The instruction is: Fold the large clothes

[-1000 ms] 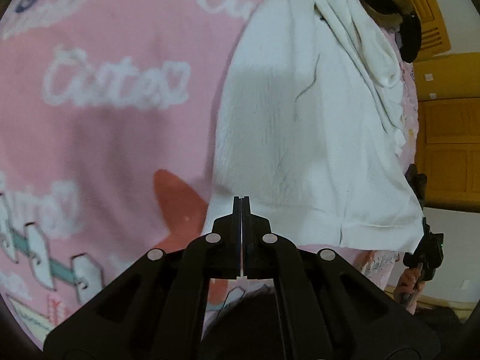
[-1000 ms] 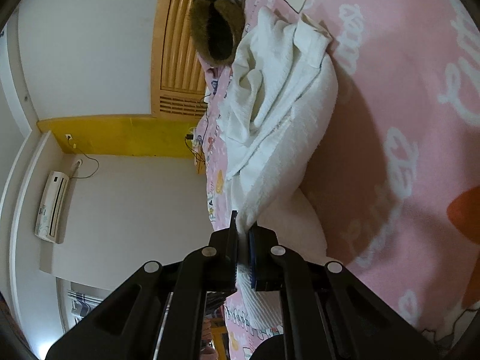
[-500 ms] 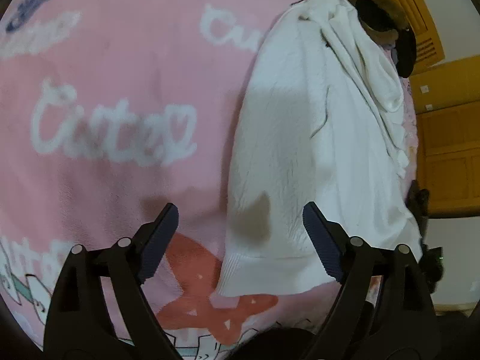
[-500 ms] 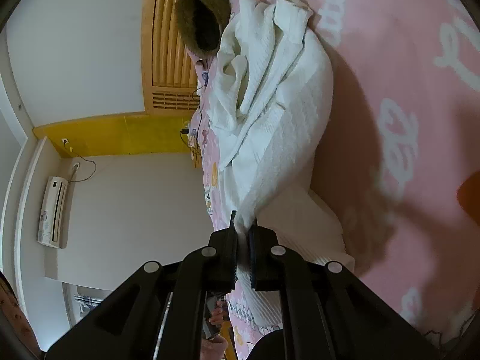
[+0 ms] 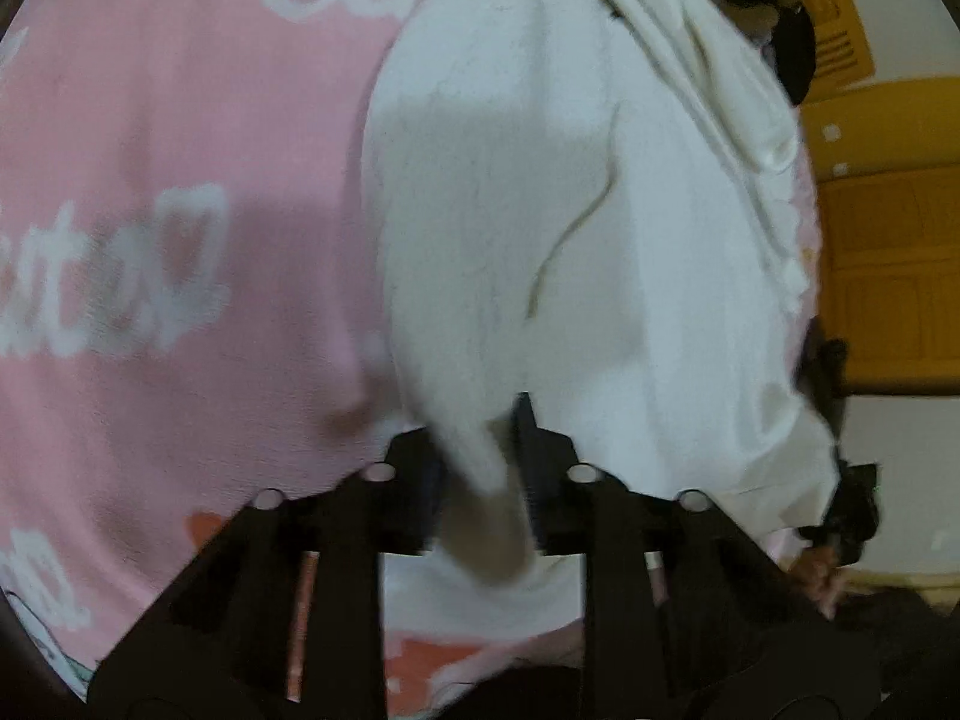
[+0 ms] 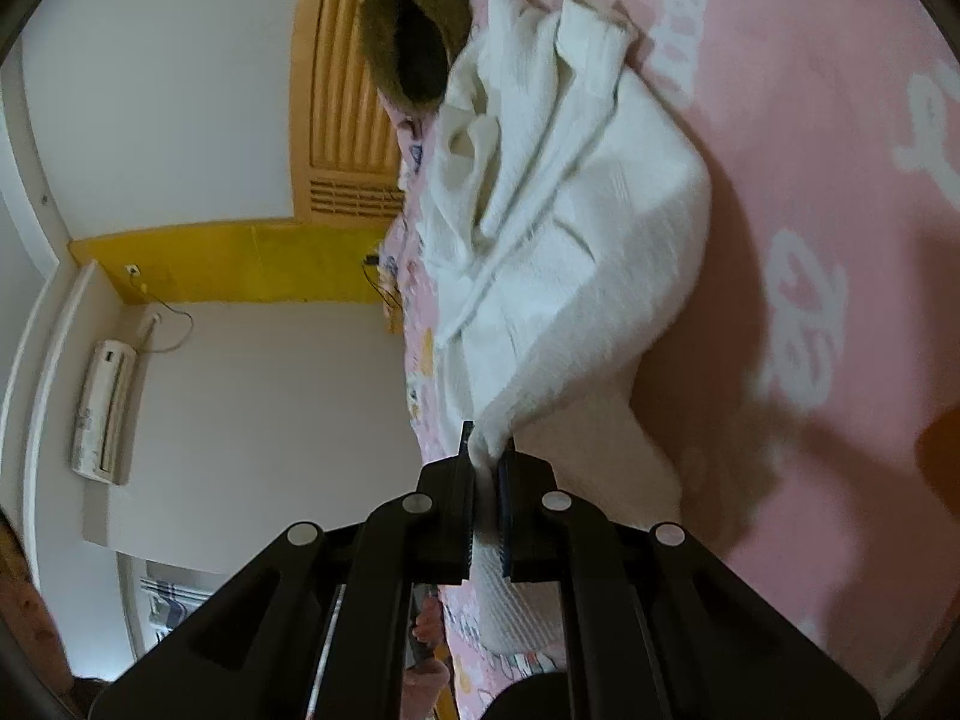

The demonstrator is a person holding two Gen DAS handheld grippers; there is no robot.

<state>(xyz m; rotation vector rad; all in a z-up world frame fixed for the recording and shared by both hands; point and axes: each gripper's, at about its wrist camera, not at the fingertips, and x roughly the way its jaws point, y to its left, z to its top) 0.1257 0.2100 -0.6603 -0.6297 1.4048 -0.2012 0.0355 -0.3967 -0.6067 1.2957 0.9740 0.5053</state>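
A large white garment [image 5: 576,192] lies on a pink blanket [image 5: 150,210] printed with white lettering. In the left wrist view, my left gripper [image 5: 480,456] is shut on a bunched fold of the garment's lower hem, which hangs between the fingers. In the right wrist view, my right gripper [image 6: 486,462] is shut on another corner of the same garment [image 6: 576,252], pulling it taut and lifted off the blanket [image 6: 810,180]. The right gripper also shows at the far right of the left wrist view [image 5: 852,510].
A dark furry item [image 6: 414,36] lies at the garment's far end, also showing in the left wrist view [image 5: 780,42]. An orange wooden headboard [image 6: 336,90] and white wall with an air conditioner [image 6: 102,414] border the bed's edge. Orange wood panels [image 5: 888,276] stand beyond it.
My left gripper opened wide half a second ago over the hem, then closed on a fold of it. The right gripper kept its hold and lifted its corner.
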